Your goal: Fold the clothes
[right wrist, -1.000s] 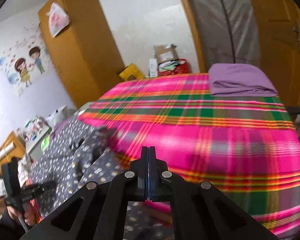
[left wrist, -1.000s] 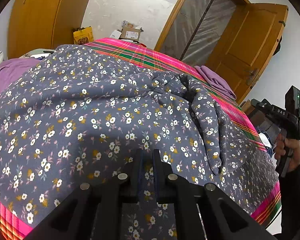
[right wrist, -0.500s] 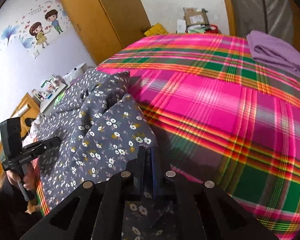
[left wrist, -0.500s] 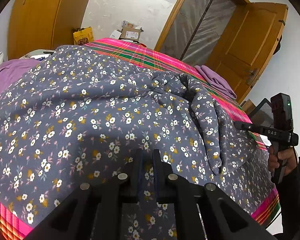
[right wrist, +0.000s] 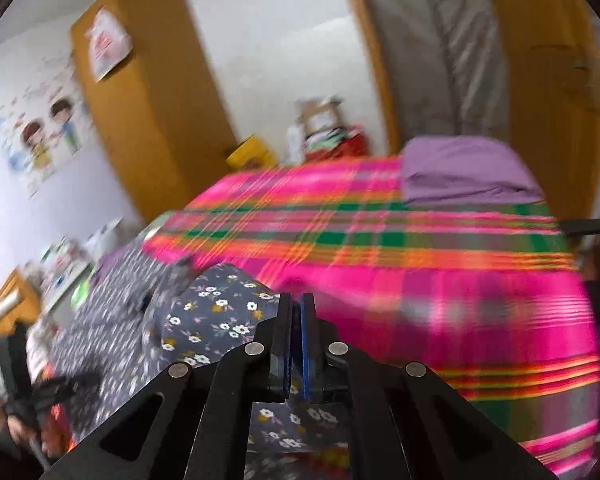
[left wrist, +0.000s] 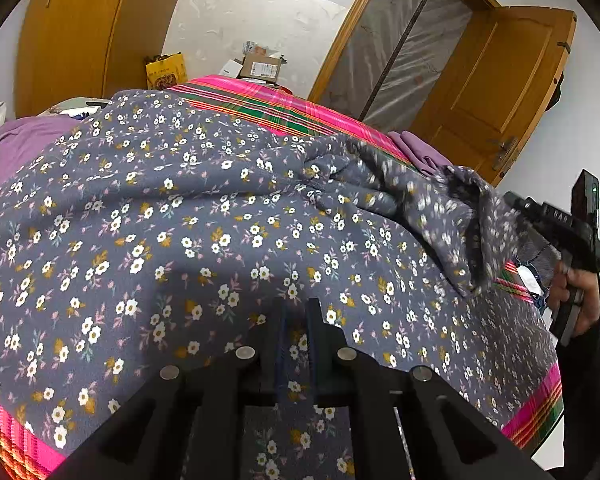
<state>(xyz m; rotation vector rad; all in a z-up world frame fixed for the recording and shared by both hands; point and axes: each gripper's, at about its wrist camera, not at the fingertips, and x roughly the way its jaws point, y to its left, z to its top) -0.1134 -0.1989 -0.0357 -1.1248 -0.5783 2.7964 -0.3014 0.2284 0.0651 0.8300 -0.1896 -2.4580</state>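
My left gripper sits at six o'clock of its own view, clenched on the near hem of the floral garment, a strip of the flowered cloth showing between its jaws. My right gripper is clamped tight on another piece of the same garment, with flowered fabric bunched at its nine o'clock and more of it under the jaws at six. From the left view I see that gripper out at three o'clock, a hand round its handle, with a sleeve-like flap of the garment lifted off the bed and blurred. The garment lies spread over the plaid bedspread, covering the near half of it and creased toward two o'clock. As I judge it, folding has barely begun: no clean fold shows yet, the body lies open and flat, and the flap must be laid across before the rest is doubled over. A folded purple cloth rests at one o'clock on the bed, perhaps already done; another purple piece lies at ten o'clock.
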